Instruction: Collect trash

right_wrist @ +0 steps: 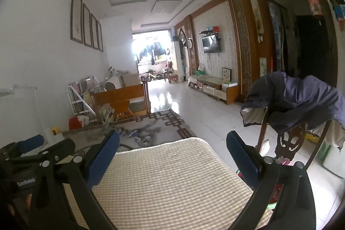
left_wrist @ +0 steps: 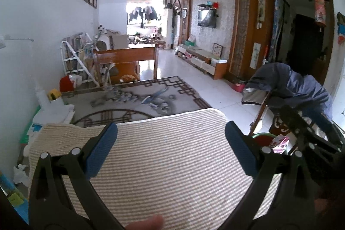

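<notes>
Crumpled white paper trash [left_wrist: 20, 175] lies left of the wide, empty left hand-held gripper [left_wrist: 171, 141]; reaching there seems next. Right hand-held gripper [right_wrist: 172, 149] is wide too.

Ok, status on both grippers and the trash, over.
Left gripper open, empty. Right gripper open, empty. Crumpled white paper on floor left of striped mat. Jacket-draped chair stands right.

Striped mat [left_wrist: 172, 156]: woven cloth, ribbed, matt, beige and cream. Left claw [left_wrist: 171, 135] and right claw [right_wrist: 172, 143]: matt black plastic arms, blue textured pads [left_wrist: 101, 150], bright metal rivets. Floor [right_wrist: 207, 113]: glossy white tile, reflecting light; bench [left_wrist: 127, 57] of varnished wood; jacket [right_wrist: 301, 96] soft matt blue cloth.
</notes>
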Demonstrator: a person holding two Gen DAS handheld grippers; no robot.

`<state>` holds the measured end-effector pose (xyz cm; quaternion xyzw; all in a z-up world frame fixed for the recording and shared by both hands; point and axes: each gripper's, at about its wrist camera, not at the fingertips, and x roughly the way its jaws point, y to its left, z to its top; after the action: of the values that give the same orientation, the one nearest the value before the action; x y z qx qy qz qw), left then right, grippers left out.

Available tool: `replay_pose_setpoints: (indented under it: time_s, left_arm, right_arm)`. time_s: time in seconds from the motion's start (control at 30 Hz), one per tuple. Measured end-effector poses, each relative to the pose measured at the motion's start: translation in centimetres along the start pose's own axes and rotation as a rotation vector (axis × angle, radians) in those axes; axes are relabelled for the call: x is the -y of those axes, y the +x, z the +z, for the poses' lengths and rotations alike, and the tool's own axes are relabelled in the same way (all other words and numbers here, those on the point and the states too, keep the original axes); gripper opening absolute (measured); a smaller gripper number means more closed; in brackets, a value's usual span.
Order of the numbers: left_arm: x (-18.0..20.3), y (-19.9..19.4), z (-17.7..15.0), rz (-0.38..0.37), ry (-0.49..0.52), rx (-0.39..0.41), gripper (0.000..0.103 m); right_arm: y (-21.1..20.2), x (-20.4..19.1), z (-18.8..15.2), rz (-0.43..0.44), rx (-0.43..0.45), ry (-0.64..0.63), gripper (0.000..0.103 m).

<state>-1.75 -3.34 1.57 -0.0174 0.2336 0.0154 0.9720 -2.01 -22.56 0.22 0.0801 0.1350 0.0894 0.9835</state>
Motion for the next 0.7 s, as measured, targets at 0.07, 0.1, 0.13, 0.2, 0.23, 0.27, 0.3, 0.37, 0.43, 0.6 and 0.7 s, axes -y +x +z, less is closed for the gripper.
replay_pose_setpoints:
  time_s: [0.07,0.1,0.13,0.2,0.23,0.27,0.3,0.37,0.43,0.6,0.7]
  left_arm:
    - [-0.6,-0.2,-0.1,0.001,-0.017,-0.004,0.098]
    - [-0.8,-0.2,-0.2,0.003,-0.026,-0.007,0.098]
    - [-1.1,-0.3,-0.3,0.003,-0.034,-0.013,0.098]
    - [-1.3,-0.4,-0.5,0.0,-0.041,-0.021,0.098]
    - [-1.5,-0.4,-0.6,-0.001,-0.043,-0.023,0.098]
    - [-1.7,-0.5,-0.7,0.0,-0.044,-0.023,0.098]
    - [-1.8,-0.6,-0.8,0.001,-0.045,-0.022,0.098]
    - [-1.8,-0.7,-0.9,0.001,-0.042,-0.025,0.098]
    - [-1.8,-0.7,-1.0,0.003,-0.04,-0.027,0.098]
    - [-1.8,-0.6,-1.1,0.002,-0.042,-0.033,0.098]
    - [-1.9,-0.6,-1.3,0.003,-0.044,-0.04,0.098]
  right_arm:
    - [-0.3,-0.1,0.0,0.003,-0.001,0.011,0.096]
    - [-0.4,-0.1,-0.1,0.003,-0.002,0.017,0.096]
    - [-0.6,-0.2,-0.2,0.004,-0.003,0.025,0.096]
    - [-0.6,-0.1,-0.3,0.007,-0.01,0.039,0.096]
    - [-0.6,-0.2,-0.4,0.008,-0.012,0.042,0.096]
    - [-0.7,-0.4,-0.5,0.009,-0.015,0.041,0.096]
    - [-0.9,-0.6,-0.6,0.008,-0.016,0.039,0.096]
    - [-1.0,-0.9,-0.8,0.008,-0.02,0.03,0.096]
    - [-0.9,-1.1,-0.9,0.011,-0.026,0.022,0.096]
    - [-0.7,-1.4,-1.1,0.023,-0.045,0.012,0.096]
    - [-0.5,-1.5,-1.3,0.024,-0.053,0.01,0.096]
